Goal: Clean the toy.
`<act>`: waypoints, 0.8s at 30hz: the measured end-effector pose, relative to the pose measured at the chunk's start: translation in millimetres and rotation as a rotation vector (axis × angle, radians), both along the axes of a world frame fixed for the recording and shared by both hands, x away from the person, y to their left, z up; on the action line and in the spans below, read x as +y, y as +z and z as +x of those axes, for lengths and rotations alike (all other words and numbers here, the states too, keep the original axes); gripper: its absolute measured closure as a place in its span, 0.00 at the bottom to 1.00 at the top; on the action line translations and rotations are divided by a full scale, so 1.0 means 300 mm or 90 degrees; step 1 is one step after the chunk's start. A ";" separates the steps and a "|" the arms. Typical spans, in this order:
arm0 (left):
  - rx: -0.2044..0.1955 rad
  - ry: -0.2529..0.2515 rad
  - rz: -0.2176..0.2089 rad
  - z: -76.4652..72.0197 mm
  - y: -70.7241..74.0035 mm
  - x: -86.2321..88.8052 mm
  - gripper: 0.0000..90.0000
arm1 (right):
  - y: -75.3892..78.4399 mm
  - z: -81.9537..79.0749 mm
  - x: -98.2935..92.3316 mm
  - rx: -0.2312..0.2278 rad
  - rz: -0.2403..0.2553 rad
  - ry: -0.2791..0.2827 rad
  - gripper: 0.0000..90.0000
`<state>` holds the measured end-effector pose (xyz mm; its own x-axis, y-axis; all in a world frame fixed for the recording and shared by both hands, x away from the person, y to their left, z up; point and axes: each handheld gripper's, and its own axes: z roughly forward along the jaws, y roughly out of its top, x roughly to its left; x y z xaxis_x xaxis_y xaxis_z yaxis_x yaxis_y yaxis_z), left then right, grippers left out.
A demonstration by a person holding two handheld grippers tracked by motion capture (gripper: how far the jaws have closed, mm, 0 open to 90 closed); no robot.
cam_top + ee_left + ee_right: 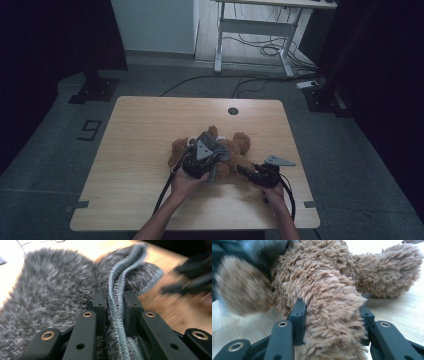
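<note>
A brown teddy bear (242, 143) lies on the wooden table (140, 150) right of centre, partly covered by a fuzzy grey knitted garment (221, 150). My left gripper (214, 151) is shut on the garment's ribbed blue-grey hem (117, 287), which runs up between its jaws; the grey fabric (50, 292) spreads to their left. My right gripper (242, 169) reaches in from the right and is shut on one furry limb of the bear (332, 315). Another limb (387, 270) stretches out to the right behind it. The garment hides much of the bear's body.
A round cable hole (233, 110) sits near the table's far edge. Beyond the table stand a white desk frame (255, 25) with loose cables (267, 49) on the floor and black stand bases (94, 90) at both sides. The table's left half is bare wood.
</note>
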<state>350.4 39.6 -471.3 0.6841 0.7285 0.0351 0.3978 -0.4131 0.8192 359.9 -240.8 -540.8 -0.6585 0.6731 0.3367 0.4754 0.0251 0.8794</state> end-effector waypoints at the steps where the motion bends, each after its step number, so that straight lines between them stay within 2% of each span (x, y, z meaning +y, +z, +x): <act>1: 0.002 0.001 -0.005 -0.002 -0.002 0.010 0.83 | 0.000 0.000 -0.001 -0.001 -0.002 0.004 0.61; 4: -0.009 0.020 0.013 -0.014 -0.003 0.054 0.83 | -0.002 0.003 -0.005 -0.001 -0.001 0.009 0.61; 7: 0.003 0.031 -0.009 -0.023 -0.006 0.127 0.83 | -0.003 0.004 -0.006 -0.003 0.001 0.014 0.61; 8: 0.003 0.031 -0.009 -0.023 -0.006 0.127 0.83 | -0.003 0.003 -0.006 -0.004 0.000 0.017 0.61; 9: -0.006 0.039 -0.010 -0.043 -0.001 0.163 0.83 | -0.003 0.003 -0.005 -0.004 -0.001 0.018 0.61; 11: -0.025 0.050 0.000 -0.066 0.006 0.191 0.83 | -0.003 0.003 -0.005 -0.004 0.000 0.017 0.61; 13: -0.032 0.066 0.000 -0.080 0.010 0.231 0.83 | -0.003 0.003 -0.006 -0.004 -0.001 0.018 0.61; 15: -0.025 0.087 -0.004 -0.078 0.005 0.280 0.83 | -0.004 0.004 -0.007 -0.004 -0.001 0.020 0.61; 16: -0.025 0.087 -0.004 -0.078 0.005 0.280 0.83 | -0.004 0.004 -0.007 -0.003 0.000 0.020 0.61; 17: -0.012 0.099 -0.008 -0.070 -0.008 0.317 0.83 | -0.003 0.004 -0.007 -0.003 -0.001 0.020 0.61; 18: -0.012 0.099 -0.008 -0.070 -0.008 0.317 0.83 | -0.003 0.004 -0.007 -0.003 -0.001 0.020 0.61; 20: -0.002 0.122 0.004 -0.054 -0.034 0.356 0.83 | -0.003 0.003 -0.007 -0.003 -0.001 0.021 0.61; 22: 0.018 0.145 0.001 -0.033 -0.063 0.389 0.84 | -0.004 0.004 -0.007 -0.001 0.001 0.021 0.61; 23: 0.018 0.145 0.001 -0.033 -0.063 0.389 0.84 | -0.004 0.005 -0.007 0.000 0.002 0.021 0.61; 24: 0.038 0.164 0.003 -0.012 -0.088 0.415 0.84 | -0.005 0.005 -0.007 0.000 0.003 0.020 0.61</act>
<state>346.8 164.2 -497.7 0.4770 0.8789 0.0036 0.5380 -0.2952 0.7896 361.5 -242.9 -542.2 -0.6796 0.6504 0.3392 0.4740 0.0365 0.8798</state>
